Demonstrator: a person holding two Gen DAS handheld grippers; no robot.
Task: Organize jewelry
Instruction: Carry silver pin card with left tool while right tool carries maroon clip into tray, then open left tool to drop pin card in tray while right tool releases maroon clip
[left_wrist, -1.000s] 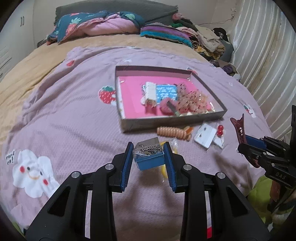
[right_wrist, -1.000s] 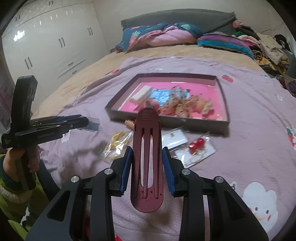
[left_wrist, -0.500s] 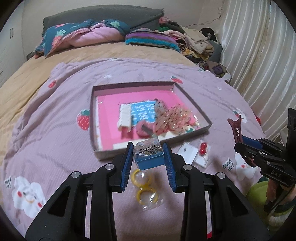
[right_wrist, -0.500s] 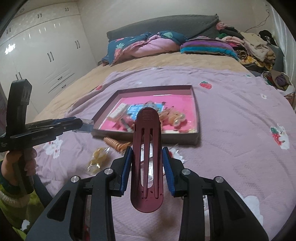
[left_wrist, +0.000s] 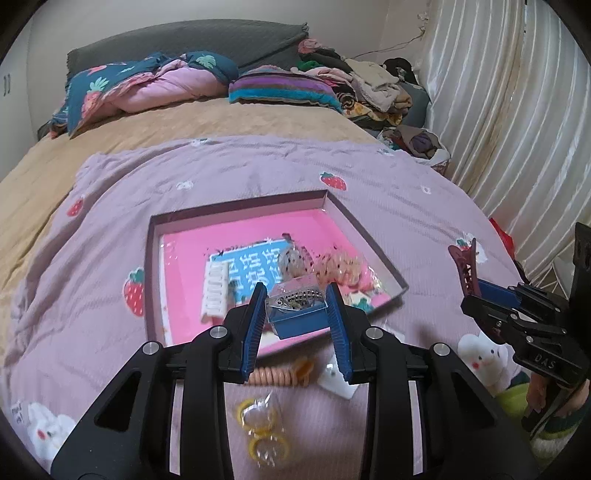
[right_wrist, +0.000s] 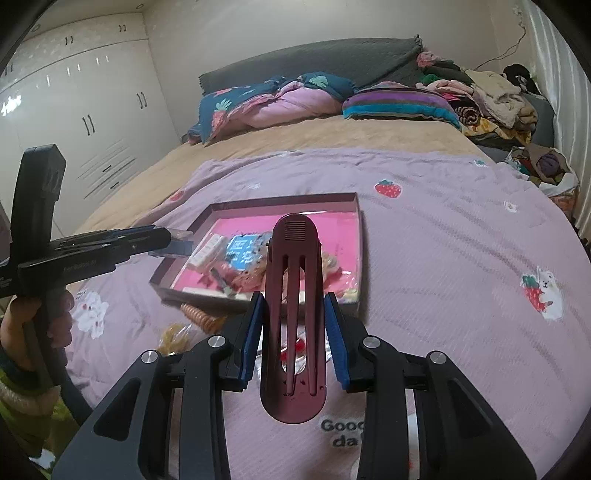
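Observation:
My left gripper (left_wrist: 297, 325) is shut on a small clear-lidded blue box (left_wrist: 297, 312) of metal jewelry, held above the near edge of the pink-lined tray (left_wrist: 236, 206). My right gripper (right_wrist: 293, 339) is shut on a dark red hair claw clip (right_wrist: 293, 321), held above the blanket just before the tray (right_wrist: 358, 236). The tray holds a white comb (left_wrist: 214, 291), a blue card (left_wrist: 255, 266) and bagged hair ties (left_wrist: 340, 266). The right gripper with the clip also shows at the right of the left wrist view (left_wrist: 476, 284).
Loose on the purple blanket near the tray lie a coiled orange hair tie (left_wrist: 275, 376), a bag of yellow rings (left_wrist: 260, 424), a white earring card (left_wrist: 338, 378) and a red bead packet (right_wrist: 293, 349). Pillows and clothes pile up at the bed's head (left_wrist: 280, 88). Curtain at right (left_wrist: 517, 129).
Both grippers have moved forward toward the tray with their items still held. The blue box now hangs over the tray's near edge.

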